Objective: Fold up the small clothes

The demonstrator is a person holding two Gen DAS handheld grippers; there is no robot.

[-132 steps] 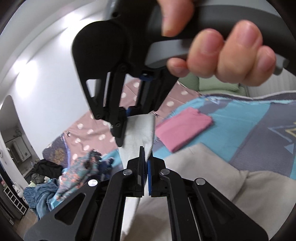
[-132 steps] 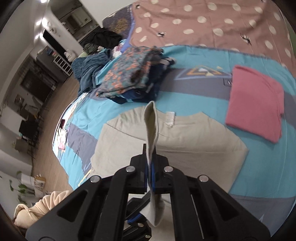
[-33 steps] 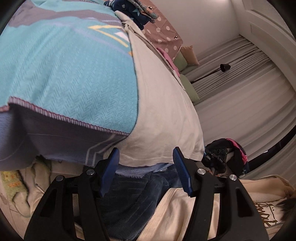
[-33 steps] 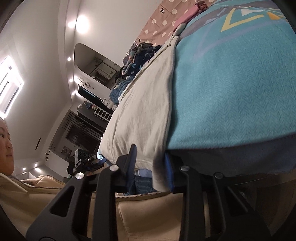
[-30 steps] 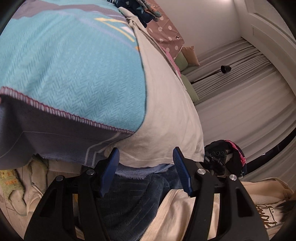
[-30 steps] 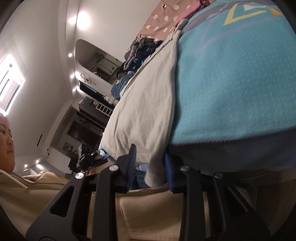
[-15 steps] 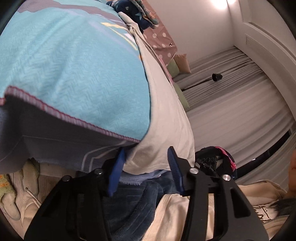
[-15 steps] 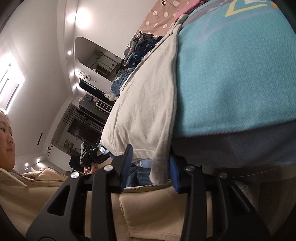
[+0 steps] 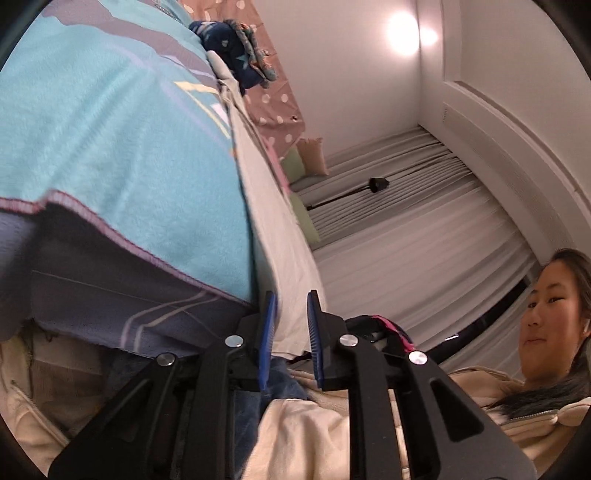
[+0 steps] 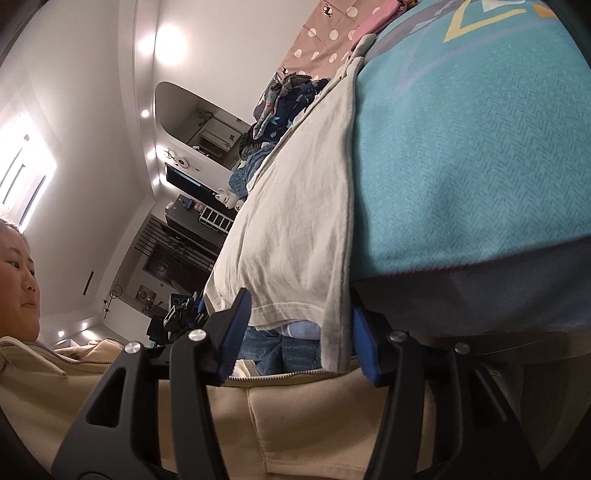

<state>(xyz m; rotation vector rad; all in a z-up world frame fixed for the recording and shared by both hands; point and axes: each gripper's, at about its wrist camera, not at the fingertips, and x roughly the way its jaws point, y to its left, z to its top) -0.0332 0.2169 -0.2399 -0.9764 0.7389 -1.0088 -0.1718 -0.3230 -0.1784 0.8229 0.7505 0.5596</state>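
Straddling the beige shirt hem, both hand-held grippers, left and right, gape apart; no legible writing.

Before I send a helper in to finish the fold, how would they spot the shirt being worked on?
Find the bed with the turquoise blanket. A pale beige shirt lies flat on it, its hem hanging over the near edge between the blue pads of the right tool. Unlike the patterned dark pile and the pink piece further back, it is plain and spread out.
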